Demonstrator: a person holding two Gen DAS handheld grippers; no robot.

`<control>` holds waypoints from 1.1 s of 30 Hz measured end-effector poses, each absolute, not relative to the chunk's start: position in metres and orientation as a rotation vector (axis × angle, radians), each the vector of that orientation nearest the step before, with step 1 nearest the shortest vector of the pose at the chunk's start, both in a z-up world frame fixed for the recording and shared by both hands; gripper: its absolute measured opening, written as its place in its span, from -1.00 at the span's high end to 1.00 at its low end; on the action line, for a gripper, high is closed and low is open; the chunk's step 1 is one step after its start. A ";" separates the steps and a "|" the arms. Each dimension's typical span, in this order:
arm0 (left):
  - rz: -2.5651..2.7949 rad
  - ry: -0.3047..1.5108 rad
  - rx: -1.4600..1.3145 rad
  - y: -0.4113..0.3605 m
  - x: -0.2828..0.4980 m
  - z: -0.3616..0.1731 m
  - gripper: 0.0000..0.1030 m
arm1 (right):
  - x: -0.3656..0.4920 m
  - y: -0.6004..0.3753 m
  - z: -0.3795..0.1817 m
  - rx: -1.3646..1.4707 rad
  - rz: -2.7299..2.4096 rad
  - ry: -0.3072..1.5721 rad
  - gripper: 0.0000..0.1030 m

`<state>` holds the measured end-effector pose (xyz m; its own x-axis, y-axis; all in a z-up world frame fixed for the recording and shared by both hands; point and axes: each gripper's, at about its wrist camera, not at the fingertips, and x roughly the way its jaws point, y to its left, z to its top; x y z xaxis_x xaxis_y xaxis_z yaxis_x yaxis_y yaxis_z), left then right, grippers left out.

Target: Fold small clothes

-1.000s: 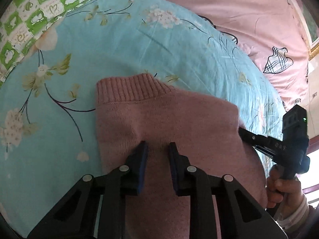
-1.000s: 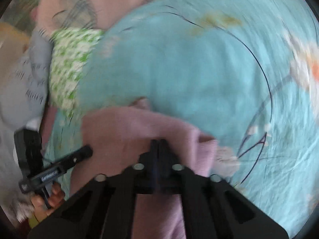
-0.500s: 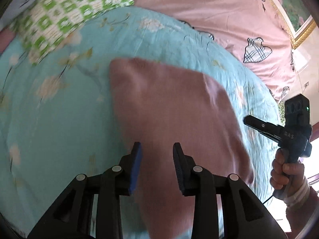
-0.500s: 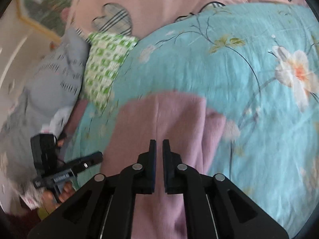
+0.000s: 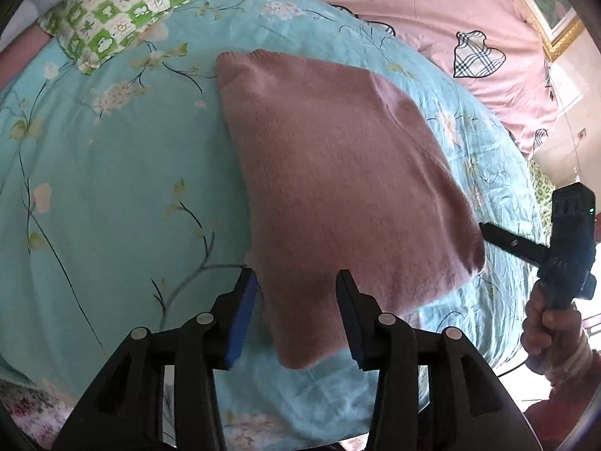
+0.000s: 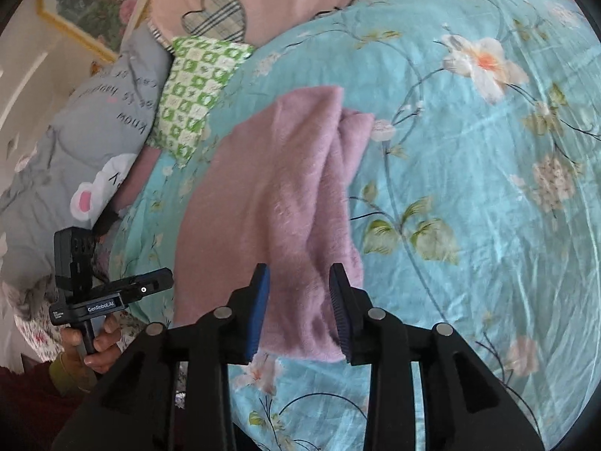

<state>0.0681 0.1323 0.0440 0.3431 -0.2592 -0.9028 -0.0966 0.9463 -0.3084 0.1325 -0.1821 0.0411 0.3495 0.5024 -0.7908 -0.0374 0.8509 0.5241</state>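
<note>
A pink knitted sweater (image 5: 338, 180) lies folded into a rough rectangle on a light blue floral bedsheet (image 5: 112, 195). It also shows in the right wrist view (image 6: 274, 203), with a second layer along its right side. My left gripper (image 5: 296, 282) is open and empty, just above the sweater's near edge. My right gripper (image 6: 298, 274) is open and empty, over the sweater's near end. Each gripper shows in the other's view, the right one (image 5: 499, 240) at the sweater's right corner and the left one (image 6: 150, 282) to its left.
A green checked pillow (image 5: 142, 0) lies at the far left of the bed. A pink quilt with plaid hearts (image 5: 432, 11) lies beyond the sheet. A grey printed cushion (image 6: 86, 143) sits beside the green pillow. A framed picture (image 6: 90, 3) hangs on the wall.
The right gripper was shut on the sweater and has let go and opened. The left gripper has opened wider. Both have pulled back, and the sweater now lies folded flat.
</note>
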 end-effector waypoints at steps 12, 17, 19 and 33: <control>-0.043 1.289 -0.263 0.112 0.057 0.014 0.38 | 0.116 -0.179 0.041 0.404 0.454 1.171 0.89; -0.053 1.297 -0.245 0.105 0.059 0.005 0.27 | 0.107 -0.195 -0.027 0.391 0.318 1.265 0.90; -0.048 1.310 -0.241 0.103 0.059 0.001 0.25 | 0.105 -0.202 -0.034 0.460 0.298 1.244 0.90; -0.116 1.117 -0.328 0.128 0.066 0.074 0.33 | 0.127 -0.168 0.051 0.391 0.436 1.107 0.36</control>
<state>0.0661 0.1279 0.0741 0.4377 -0.2547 -0.8623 -0.0721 0.9460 -0.3161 0.1268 -0.1682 0.0506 0.3801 0.5207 -0.7645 -0.1412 0.8495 0.5084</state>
